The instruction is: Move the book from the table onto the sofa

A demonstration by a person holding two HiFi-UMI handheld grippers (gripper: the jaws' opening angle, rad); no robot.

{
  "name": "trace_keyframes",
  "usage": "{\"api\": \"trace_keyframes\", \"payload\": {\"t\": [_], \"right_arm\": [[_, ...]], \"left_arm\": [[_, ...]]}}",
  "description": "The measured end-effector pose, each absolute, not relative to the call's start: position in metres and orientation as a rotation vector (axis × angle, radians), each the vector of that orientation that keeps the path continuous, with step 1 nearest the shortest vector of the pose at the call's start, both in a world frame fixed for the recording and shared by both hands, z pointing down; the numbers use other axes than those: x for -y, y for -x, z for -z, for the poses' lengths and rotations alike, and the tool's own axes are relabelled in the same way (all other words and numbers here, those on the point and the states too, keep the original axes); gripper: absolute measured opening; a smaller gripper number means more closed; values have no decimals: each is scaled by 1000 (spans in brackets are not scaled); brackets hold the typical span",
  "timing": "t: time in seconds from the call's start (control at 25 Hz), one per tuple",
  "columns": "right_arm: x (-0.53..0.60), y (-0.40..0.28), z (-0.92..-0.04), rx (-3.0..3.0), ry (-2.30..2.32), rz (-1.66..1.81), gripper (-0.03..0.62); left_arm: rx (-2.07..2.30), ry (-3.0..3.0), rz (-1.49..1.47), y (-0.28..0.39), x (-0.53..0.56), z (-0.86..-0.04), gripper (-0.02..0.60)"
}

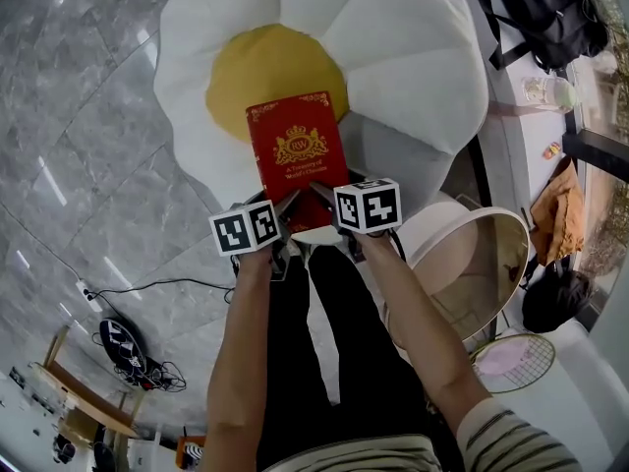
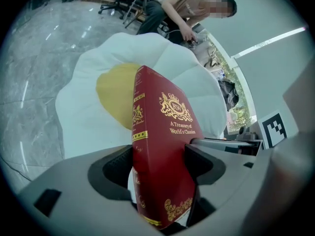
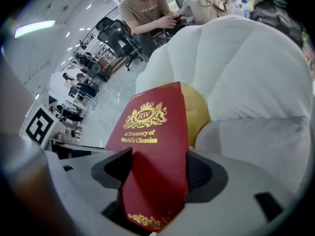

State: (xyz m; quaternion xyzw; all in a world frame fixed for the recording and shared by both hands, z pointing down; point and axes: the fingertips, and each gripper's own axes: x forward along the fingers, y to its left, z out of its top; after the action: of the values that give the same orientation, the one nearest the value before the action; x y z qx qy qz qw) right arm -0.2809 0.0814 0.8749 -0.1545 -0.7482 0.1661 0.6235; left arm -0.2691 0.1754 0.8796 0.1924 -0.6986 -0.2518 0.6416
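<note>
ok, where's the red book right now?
Head view, centre: the red book is over the white flower-shaped sofa, by its yellow centre, with its near edge clamped by the left gripper and right gripper.

The book (image 1: pixel 298 155) reaches forward from both tongs, its near edge caught between each pair of jaws. The left tongs (image 1: pixel 283 214) hold the near-left corner by the spine and the right tongs (image 1: pixel 322 195) the near-right corner, the two side by side. Ahead of and beneath them spreads the sofa (image 1: pixel 413 67), with the book over its middle; whether they touch is unclear. The bench (image 1: pixel 462 264) stands right of the right tongs. A person (image 2: pixel 182 9) sits beyond the sofa.
</note>
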Motion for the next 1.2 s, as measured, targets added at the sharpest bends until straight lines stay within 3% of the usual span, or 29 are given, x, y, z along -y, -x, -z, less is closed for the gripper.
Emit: {"api": "trace_keyframes", "payload": {"t": [1.2], "right_arm": [[-71,308,-947,1723,336,-319,341]], "left_arm": [[1597,-362,702,288,-166,-954,334]]}}
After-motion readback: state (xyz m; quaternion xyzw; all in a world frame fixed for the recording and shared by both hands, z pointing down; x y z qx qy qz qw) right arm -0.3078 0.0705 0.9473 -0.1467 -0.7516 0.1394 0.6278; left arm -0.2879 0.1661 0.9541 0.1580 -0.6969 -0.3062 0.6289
